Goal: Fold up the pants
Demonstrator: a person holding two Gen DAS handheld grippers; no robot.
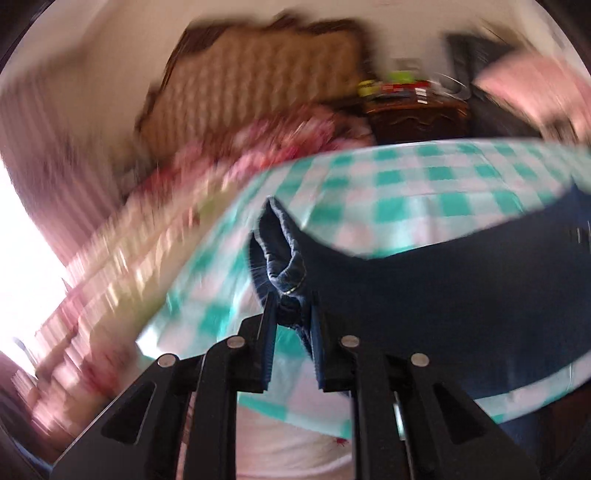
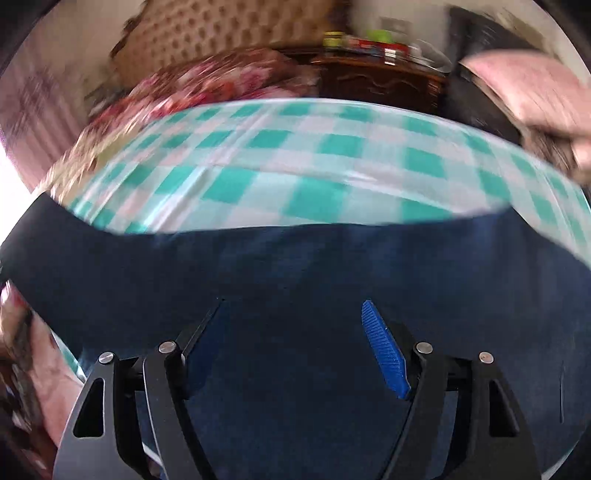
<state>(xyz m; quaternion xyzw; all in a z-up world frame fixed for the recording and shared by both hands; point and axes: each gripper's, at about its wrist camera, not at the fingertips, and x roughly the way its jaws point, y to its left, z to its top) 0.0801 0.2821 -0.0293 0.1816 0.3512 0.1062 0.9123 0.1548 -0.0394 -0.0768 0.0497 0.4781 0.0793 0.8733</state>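
Observation:
The pants (image 1: 443,280) are dark blue denim, spread across a bed covered by a green and white checked sheet (image 1: 424,177). My left gripper (image 1: 293,302) is shut on a bunched hem or corner of the pants (image 1: 284,251), lifted a little off the sheet. In the right wrist view the pants (image 2: 295,266) fill the lower half of the frame. My right gripper (image 2: 295,306) is open just above the denim, with its blue pad (image 2: 384,350) showing and nothing between the fingers. Both views are motion-blurred.
A floral blanket (image 2: 207,85) is heaped at the head of the bed below a tufted beige headboard (image 2: 229,33). A dark wooden nightstand (image 2: 380,81) with small items stands behind. A pink pillow (image 2: 532,88) lies at the right. A bright window is at the left.

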